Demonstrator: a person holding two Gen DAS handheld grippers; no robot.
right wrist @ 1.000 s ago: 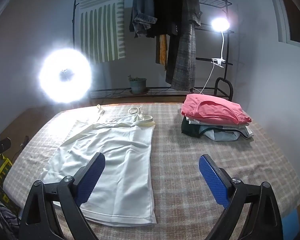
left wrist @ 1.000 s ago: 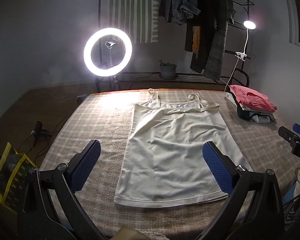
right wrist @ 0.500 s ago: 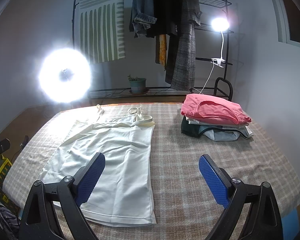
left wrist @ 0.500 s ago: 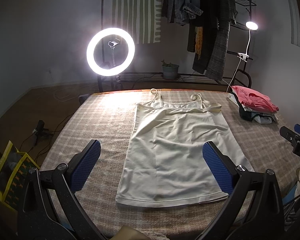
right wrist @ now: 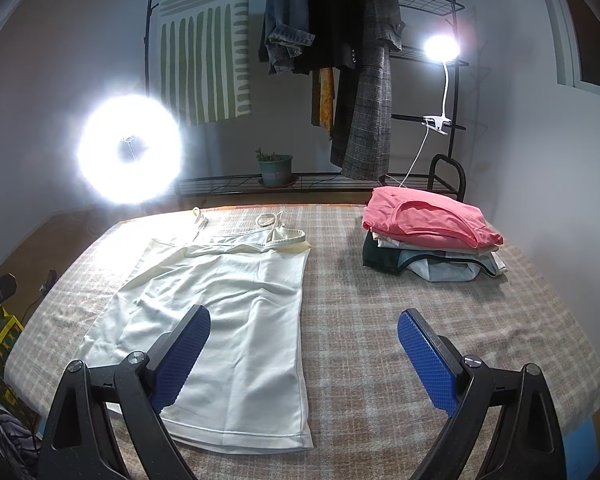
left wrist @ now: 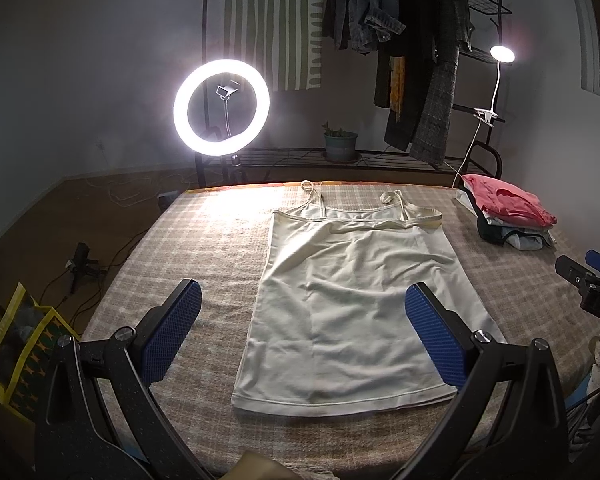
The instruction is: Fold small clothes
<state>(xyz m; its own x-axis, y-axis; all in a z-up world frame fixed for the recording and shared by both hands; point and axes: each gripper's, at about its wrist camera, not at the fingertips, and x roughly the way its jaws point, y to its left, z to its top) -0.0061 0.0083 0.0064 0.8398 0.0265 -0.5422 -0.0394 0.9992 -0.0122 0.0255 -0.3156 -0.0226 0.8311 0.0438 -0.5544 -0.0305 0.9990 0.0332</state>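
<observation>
Jaws spread wide on my left gripper (left wrist: pixel 302 310) and right gripper (right wrist: pixel 304 338), nothing held. One camisole (left wrist: pixel 352 304) flat on desk (left wrist: pixel 204 248); one folded stack (right wrist: pixel 430 240). Layout unchanged; left view shifted slightly.

Both the left gripper (left wrist: pixel 302 334) and the right gripper (right wrist: pixel 304 354) have matte black speckled plastic arms. Their fingers (left wrist: pixel 172 334) carry blue dimpled rubber faces, and round silver screws sit at the joints.
</observation>
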